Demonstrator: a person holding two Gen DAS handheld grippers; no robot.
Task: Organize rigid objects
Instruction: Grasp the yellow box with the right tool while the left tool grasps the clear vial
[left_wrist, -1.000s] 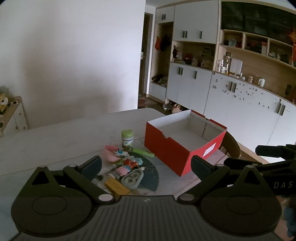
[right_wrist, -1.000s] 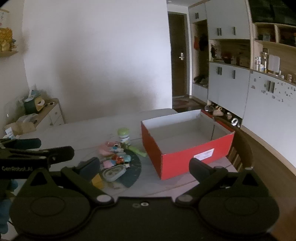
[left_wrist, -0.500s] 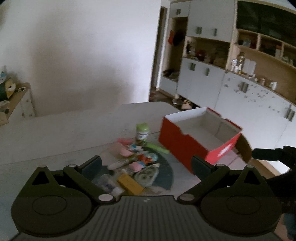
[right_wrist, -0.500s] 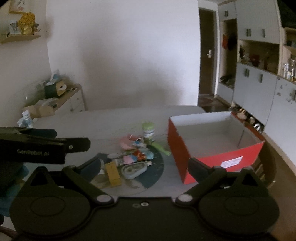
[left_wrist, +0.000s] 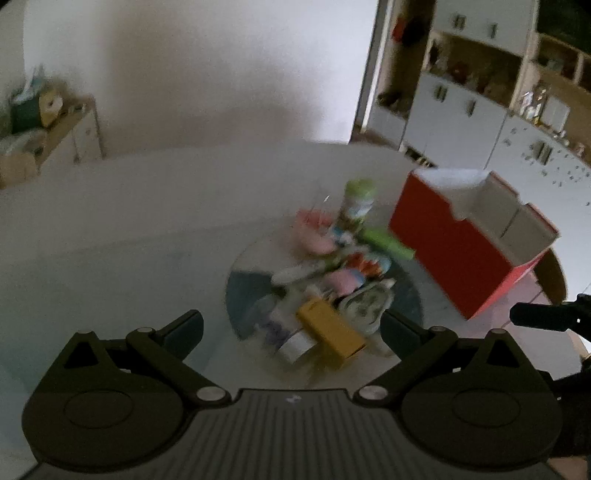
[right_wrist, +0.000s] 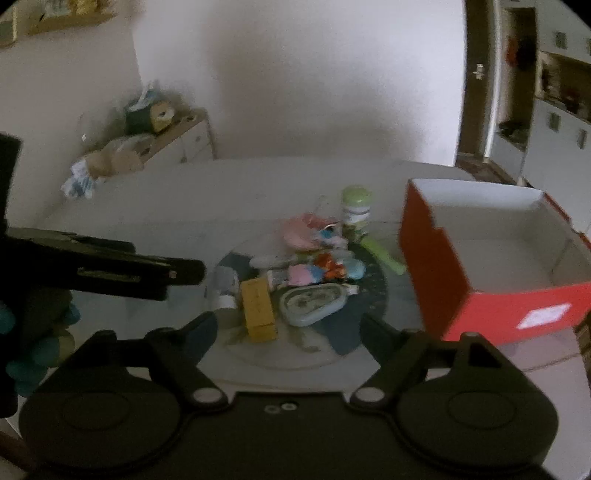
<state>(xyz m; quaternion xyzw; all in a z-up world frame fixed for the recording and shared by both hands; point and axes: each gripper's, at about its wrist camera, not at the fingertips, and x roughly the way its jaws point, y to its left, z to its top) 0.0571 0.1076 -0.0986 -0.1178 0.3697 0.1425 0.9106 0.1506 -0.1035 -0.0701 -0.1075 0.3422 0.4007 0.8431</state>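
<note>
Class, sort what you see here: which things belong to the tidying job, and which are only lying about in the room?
Belong to the job:
red box
yellow box
green-capped bottle
green tube
oval case

Just lying about:
side cabinet
wall cupboards
door

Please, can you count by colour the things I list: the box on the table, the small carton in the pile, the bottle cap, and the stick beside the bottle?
Red: 1, the box
Yellow: 1, the small carton
Green: 2, the bottle cap and the stick
Total: 4
</note>
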